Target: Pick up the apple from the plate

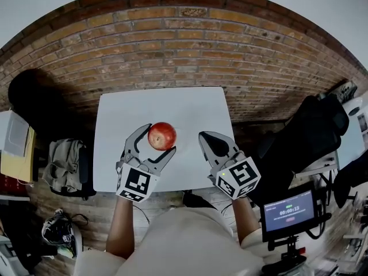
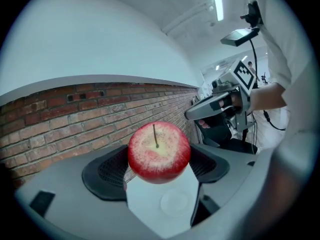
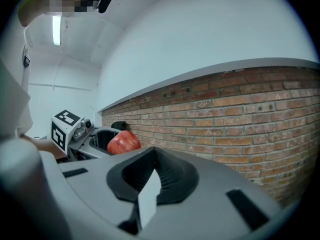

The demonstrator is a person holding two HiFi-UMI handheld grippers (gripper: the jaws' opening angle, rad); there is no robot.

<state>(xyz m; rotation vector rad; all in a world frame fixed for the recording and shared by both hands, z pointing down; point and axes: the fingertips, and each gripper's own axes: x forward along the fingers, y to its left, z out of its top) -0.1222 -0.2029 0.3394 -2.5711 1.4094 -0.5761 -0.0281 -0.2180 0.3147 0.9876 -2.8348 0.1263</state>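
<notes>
A red apple with its stem up is held in the air above the white table. My left gripper is shut on it, one jaw on each side. In the left gripper view the apple fills the gap between the jaws, and a faint round plate shows on the table below it. My right gripper hovers to the right of the apple, apart from it, shut and holding nothing. The right gripper view shows the apple off to the left.
The table is small, with its edges close on every side and brick floor around it. A black chair and a screen stand at the right. A grey bag lies at the left.
</notes>
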